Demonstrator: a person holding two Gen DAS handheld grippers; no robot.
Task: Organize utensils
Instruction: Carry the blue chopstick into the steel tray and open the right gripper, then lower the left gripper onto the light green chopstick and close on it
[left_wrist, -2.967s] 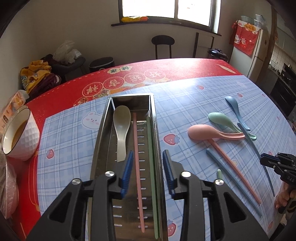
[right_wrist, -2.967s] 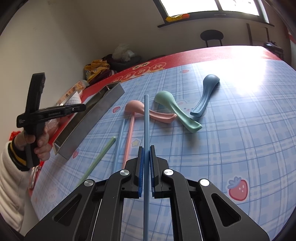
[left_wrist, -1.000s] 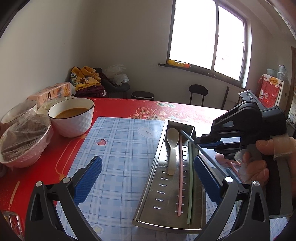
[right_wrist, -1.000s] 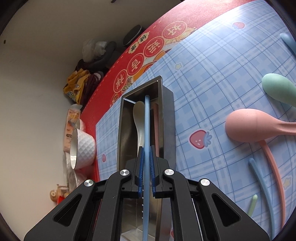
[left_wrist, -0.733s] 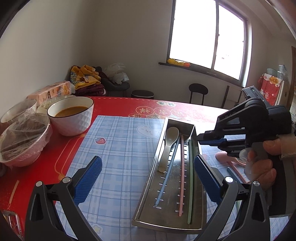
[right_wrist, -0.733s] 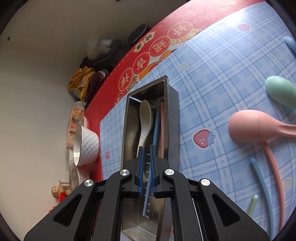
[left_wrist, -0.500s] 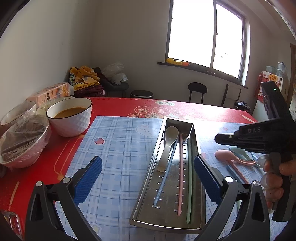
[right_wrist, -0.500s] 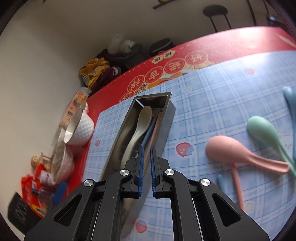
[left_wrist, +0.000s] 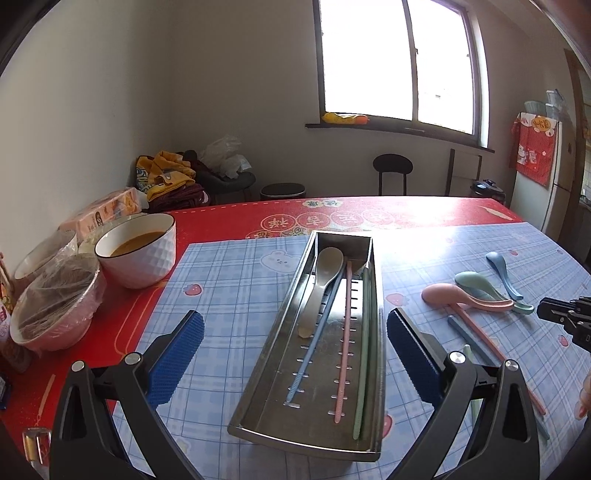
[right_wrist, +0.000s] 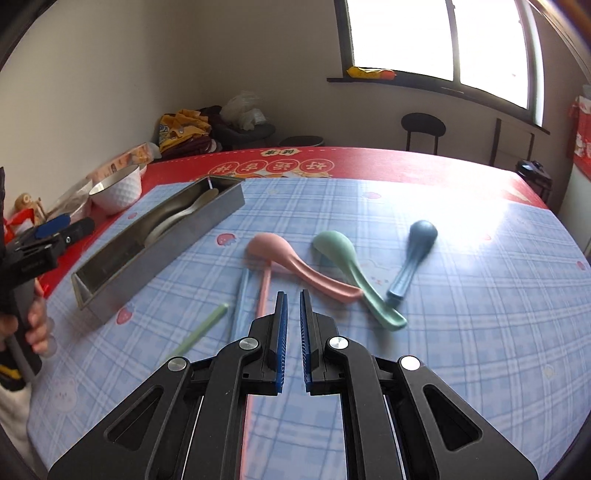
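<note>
The table, red-clothed with a blue plaid mat over it, carries a steel tray at frame center, bowls at left, and loose spoons and chopsticks at right.

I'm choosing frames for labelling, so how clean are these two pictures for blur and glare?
Left wrist view: sharp; the steel tray and its blue chopstick read crisply, though the window is blown out. Right wrist view: motion blur smears the pink spoon, green spoon and blue spoon, and sun glare washes out the plaid tablecloth beyond them.
</note>
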